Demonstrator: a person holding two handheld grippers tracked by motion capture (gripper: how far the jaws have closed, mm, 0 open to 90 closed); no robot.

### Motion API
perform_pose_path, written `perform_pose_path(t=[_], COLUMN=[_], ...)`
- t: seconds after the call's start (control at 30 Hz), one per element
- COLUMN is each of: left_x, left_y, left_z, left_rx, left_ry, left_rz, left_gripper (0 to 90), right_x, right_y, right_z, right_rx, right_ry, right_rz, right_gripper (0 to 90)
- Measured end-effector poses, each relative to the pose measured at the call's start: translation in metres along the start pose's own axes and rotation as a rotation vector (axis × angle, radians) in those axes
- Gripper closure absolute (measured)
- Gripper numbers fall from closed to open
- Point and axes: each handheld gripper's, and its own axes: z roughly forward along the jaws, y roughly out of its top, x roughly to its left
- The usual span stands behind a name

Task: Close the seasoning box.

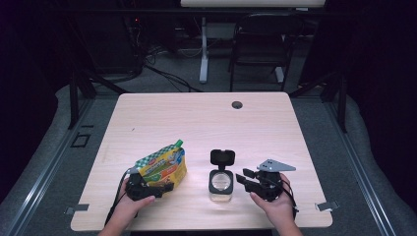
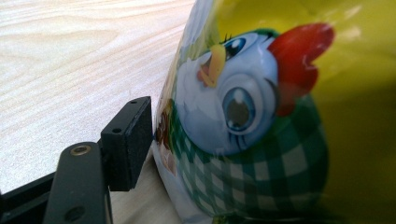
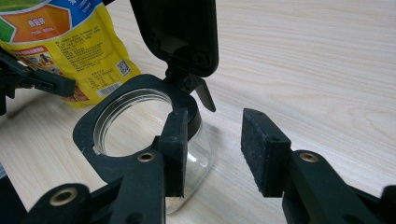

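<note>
A yellow snack pouch [image 1: 163,166] with a green spout stands tilted at the front left of the table. My left gripper [image 1: 160,187] is shut on its lower edge. In the left gripper view one black pad [image 2: 128,140] presses against the pouch [image 2: 243,121], which carries a cartoon chicken; the other jaw is hidden behind it. A clear glass jar [image 1: 221,184] with a black collar stands at the front centre, its hinged black lid [image 1: 222,157] flipped up. My right gripper [image 3: 217,154] is open just to the right of the jar [image 3: 198,151], holding nothing.
The light wood table [image 1: 206,118] has a round cable hole [image 1: 237,104] near its far edge. A dark chair [image 1: 260,44] and a white desk leg [image 1: 203,46] stand on the floor beyond it. Both of the person's hands rest near the front edge.
</note>
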Motion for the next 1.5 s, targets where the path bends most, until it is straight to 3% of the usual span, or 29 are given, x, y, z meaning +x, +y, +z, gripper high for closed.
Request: perform_pose_path(t=[0.5, 1.5], left_x=[0.001, 0.002], left_y=[-0.003, -0.006], left_z=[0.006, 0.010], left_rx=[-0.022, -0.034], left_ry=[-0.003, -0.009], left_rz=[0.022, 0.023], left_gripper=[30.7, 32.0], right_x=[0.000, 0.000], right_y=[0.000, 0.000], right_z=[0.000, 0.000], right_rx=[0.000, 0.001], right_ry=[0.003, 0.003], right_rz=[0.001, 0.000], right_gripper=[61.6, 61.4])
